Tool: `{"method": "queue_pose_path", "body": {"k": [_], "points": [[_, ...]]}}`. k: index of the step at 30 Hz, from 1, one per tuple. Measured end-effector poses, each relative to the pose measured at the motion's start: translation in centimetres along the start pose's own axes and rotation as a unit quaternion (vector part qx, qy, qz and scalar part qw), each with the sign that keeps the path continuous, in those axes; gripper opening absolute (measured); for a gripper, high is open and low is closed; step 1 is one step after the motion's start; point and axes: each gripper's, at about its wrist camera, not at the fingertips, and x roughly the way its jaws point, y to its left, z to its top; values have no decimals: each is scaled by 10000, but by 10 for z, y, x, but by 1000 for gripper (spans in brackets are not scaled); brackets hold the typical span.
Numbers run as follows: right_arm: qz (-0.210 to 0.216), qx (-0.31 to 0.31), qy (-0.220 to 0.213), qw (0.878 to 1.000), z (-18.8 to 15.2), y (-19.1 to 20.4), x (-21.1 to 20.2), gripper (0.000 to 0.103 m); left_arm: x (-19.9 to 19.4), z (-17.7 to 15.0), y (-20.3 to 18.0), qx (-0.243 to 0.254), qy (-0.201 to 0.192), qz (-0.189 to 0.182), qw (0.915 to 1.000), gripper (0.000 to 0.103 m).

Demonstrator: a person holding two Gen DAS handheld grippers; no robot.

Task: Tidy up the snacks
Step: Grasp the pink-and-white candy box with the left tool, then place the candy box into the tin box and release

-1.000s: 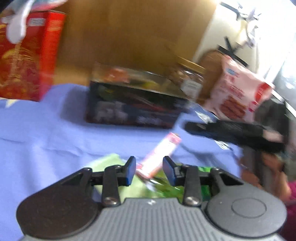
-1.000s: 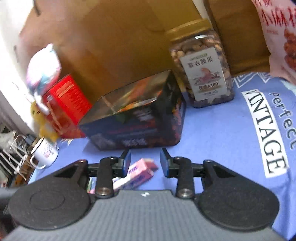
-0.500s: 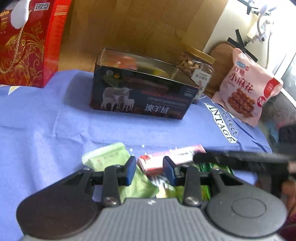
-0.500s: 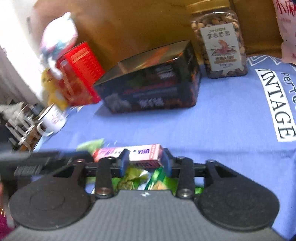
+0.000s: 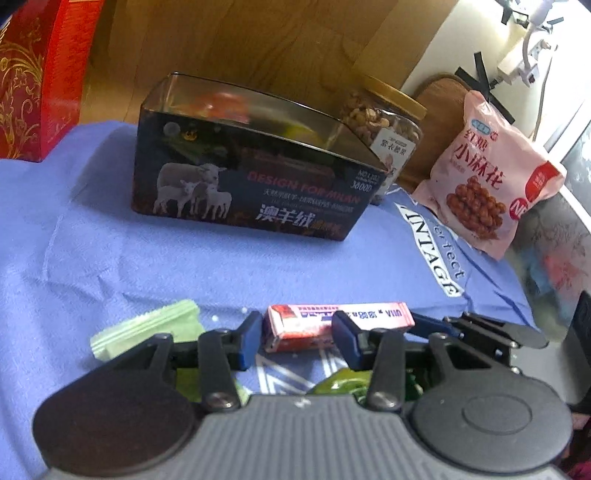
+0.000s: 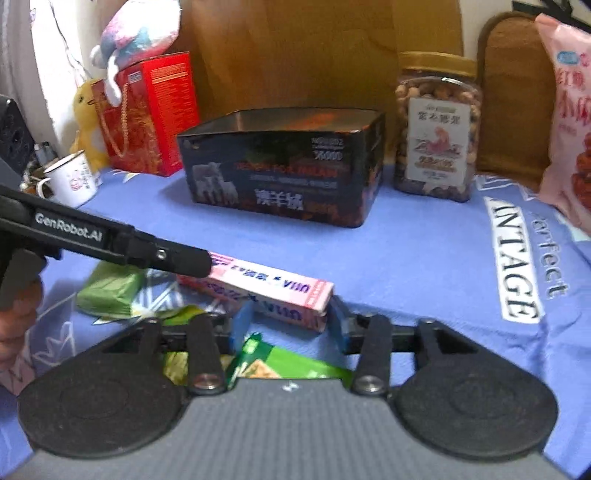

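A long pink snack box point(image 5: 338, 320) lies on the blue cloth, also in the right wrist view point(image 6: 266, 290). My left gripper point(image 5: 295, 341) is open, its jaws around the box's left end. My right gripper point(image 6: 288, 326) is open, its jaws around the box's right end; it also shows in the left wrist view point(image 5: 476, 334). An open dark tin point(image 5: 255, 184) with sheep printed on it stands behind, also in the right wrist view point(image 6: 284, 166). Green snack packets point(image 6: 110, 288) lie around the grippers; one pale green packet point(image 5: 147, 326) is at left.
A nut jar point(image 6: 436, 129) and a pink snack bag point(image 5: 491, 177) stand at the right. A red gift box point(image 6: 147, 110), a plush toy point(image 6: 136, 33) and a white mug point(image 6: 70, 179) are at the left. A wooden panel stands behind.
Both grippers have moved lower and closer to the pink box. The box now lies level between both pairs of open jaws.
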Motion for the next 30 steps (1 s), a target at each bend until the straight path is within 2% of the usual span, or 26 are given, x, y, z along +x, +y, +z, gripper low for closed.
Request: {"method": "queue_pose_path", "body": {"k": [3, 7, 9, 12, 14, 18, 20, 23, 27, 30], "points": [[-39, -60, -242, 9997, 4, 7, -14, 45, -20, 8, -5, 82, -306, -84, 9995, 41], [-172, -419, -928, 9947, 32, 21, -28, 45, -47, 34, -9, 212, -922, -50, 9955, 41], [-187, -507, -1216, 9911, 54, 25, -24, 45, -52, 52, -7, 182, -1145, 37, 9932, 41], [-175, -457, -1403, 9889, 82, 23, -6, 45, -46, 81, -2, 185, -1441, 238, 9891, 42], [-189, -334, -1365, 9899, 100, 18, 14, 45, -31, 100, 3, 136, -1449, 373, 9887, 42], [-422, -213, -1228, 9913, 115, 7, 48, 49, 1, 119, 11, 40, -1307, 475, 9903, 42], [-652, -147, -1144, 9912, 116, 4, 60, 50, 14, 120, 13, -7, -1206, 546, 9912, 43], [-714, 22, -1137, 9909, 115, -1, 58, 50, 18, 115, 12, 28, -1188, 560, 9913, 44], [-503, 252, -1330, 9895, 105, -5, 25, 50, -11, 96, 16, 154, -1253, 345, 9914, 46], [113, 476, -1161, 9920, 88, -5, -3, 50, -34, 69, 19, 249, -1110, 230, 9932, 46]]}}
